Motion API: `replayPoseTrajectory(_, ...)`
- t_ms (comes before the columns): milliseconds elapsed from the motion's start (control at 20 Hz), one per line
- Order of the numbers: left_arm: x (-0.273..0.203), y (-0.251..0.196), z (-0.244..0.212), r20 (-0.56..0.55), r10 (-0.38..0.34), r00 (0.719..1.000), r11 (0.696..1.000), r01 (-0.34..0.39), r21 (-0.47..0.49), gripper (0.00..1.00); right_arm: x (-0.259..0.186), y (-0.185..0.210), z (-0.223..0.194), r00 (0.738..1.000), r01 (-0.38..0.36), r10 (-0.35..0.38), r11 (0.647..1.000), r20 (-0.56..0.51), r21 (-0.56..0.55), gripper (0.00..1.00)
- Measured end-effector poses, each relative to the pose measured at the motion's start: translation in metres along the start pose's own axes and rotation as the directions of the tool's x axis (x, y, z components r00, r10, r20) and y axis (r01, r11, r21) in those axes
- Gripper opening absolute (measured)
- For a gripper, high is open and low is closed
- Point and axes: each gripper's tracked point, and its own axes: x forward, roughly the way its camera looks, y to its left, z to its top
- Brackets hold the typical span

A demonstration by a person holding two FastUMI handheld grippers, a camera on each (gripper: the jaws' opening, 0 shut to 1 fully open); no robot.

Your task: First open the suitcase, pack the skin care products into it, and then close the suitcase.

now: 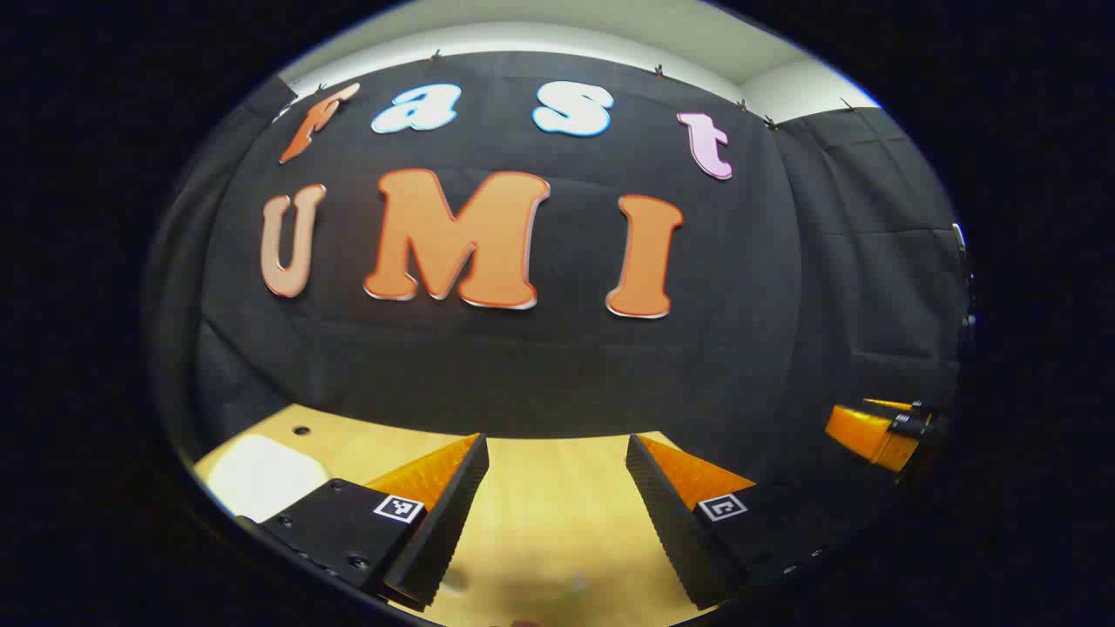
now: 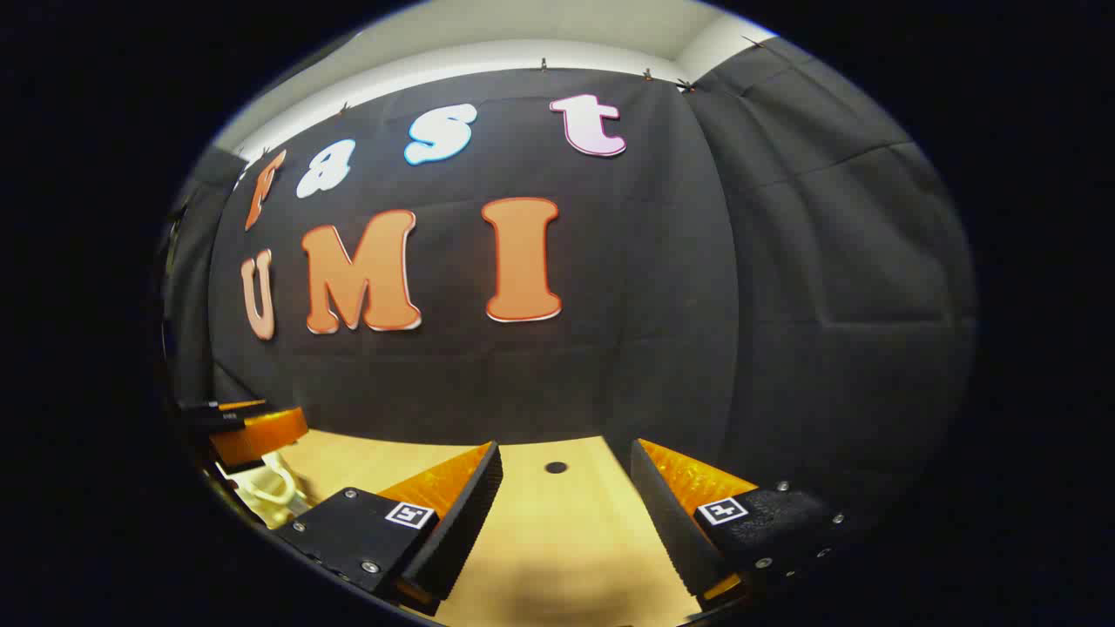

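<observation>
We can't really make out the pale blob [image 1: 261,475] at the tabletop's [image 1: 557,505] left edge, it's cut off by the picture's rim. In the right gripper view, a whitish looped thing [image 2: 266,492] at the left edge sits half hidden under the other gripper [image 2: 253,431], too small to tell.

I see a pale wooden table [image 1: 557,488] meeting the black cloth wall, a small dark hole [image 2: 556,468] in its top, a white object [image 1: 261,475] lying near its left edge
</observation>
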Motion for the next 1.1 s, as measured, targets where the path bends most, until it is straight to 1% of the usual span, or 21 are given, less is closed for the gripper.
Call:
replayPoseTrajectory(100, -0.021, 0.061, 0.018, 0.019, 0.028, 0.999, 0.998, -0.029, 0.059, 1.0, -0.014, 0.044, 0.006, 1.0, -0.005, 0.005, 1.0, 0.003, 0.025, 0.94)
replayPoseTrajectory(200, -0.039, 0.113, 0.022, 0.004, 0.043, 0.999, 0.998, -0.043, 0.055, 1.0, -0.021, 0.086, 0.004, 1.0, -0.012, 0.012, 0.999, -0.005, 0.041, 0.94)
replayPoseTrajectory(300, -0.053, 0.152, 0.028, -0.002, 0.046, 0.999, 0.999, -0.046, 0.015, 0.99, -0.028, 0.127, -0.003, 0.999, -0.037, 0.038, 0.997, -0.024, 0.061, 0.94)
replayPoseTrajectory(350, -0.059, 0.171, 0.03, 0.001, 0.062, 0.998, 0.998, -0.062, 0.004, 0.98, -0.032, 0.147, -0.006, 0.998, -0.055, 0.058, 0.996, -0.034, 0.067, 0.94)
replayPoseTrajectory(450, -0.067, 0.2, 0.028, -0.025, 0.102, 0.994, 0.995, -0.102, 0.009, 0.97, -0.034, 0.179, -0.012, 0.992, -0.108, 0.111, 0.992, -0.062, 0.061, 0.94)
replayPoseTrajectory(500, -0.069, 0.209, 0.026, -0.033, 0.114, 0.993, 0.993, -0.114, 0.011, 0.97, -0.032, 0.19, -0.014, 0.989, -0.123, 0.126, 0.991, -0.071, 0.046, 0.94)
replayPoseTrajectory(600, -0.075, 0.221, 0.023, -0.046, 0.141, 0.989, 0.99, -0.141, 0.017, 0.97, -0.024, 0.2, -0.014, 0.988, -0.128, 0.128, 0.992, -0.09, 0.016, 0.94)
replayPoseTrajectory(750, -0.079, 0.23, 0.019, -0.052, 0.199, 0.979, 0.98, -0.198, 0.021, 0.97, -0.012, 0.217, -0.015, 0.977, -0.188, 0.186, 0.982, -0.106, -0.005, 0.94)
replayPoseTrajectory(850, -0.076, 0.229, 0.011, -0.071, 0.236, 0.969, 0.972, -0.235, 0.026, 0.97, -0.003, 0.22, -0.017, 0.969, -0.221, 0.217, 0.975, -0.122, -0.02, 0.94)
replayPoseTrajectory(950, -0.071, 0.225, 0.002, -0.083, 0.251, 0.964, 0.968, -0.251, 0.014, 0.98, 0.004, 0.218, -0.02, 0.963, -0.243, 0.237, 0.969, -0.131, -0.035, 0.94)
replayPoseTrajectory(1050, -0.067, 0.222, -0.008, -0.098, 0.259, 0.961, 0.966, -0.259, 0.013, 0.98, 0.011, 0.211, -0.025, 0.965, -0.225, 0.217, 0.973, -0.15, -0.042, 0.94)
replayPoseTrajectory(1100, -0.066, 0.223, -0.015, -0.107, 0.264, 0.958, 0.964, -0.262, 0.033, 0.98, 0.012, 0.206, -0.029, 0.965, -0.214, 0.205, 0.976, -0.164, -0.039, 0.94)
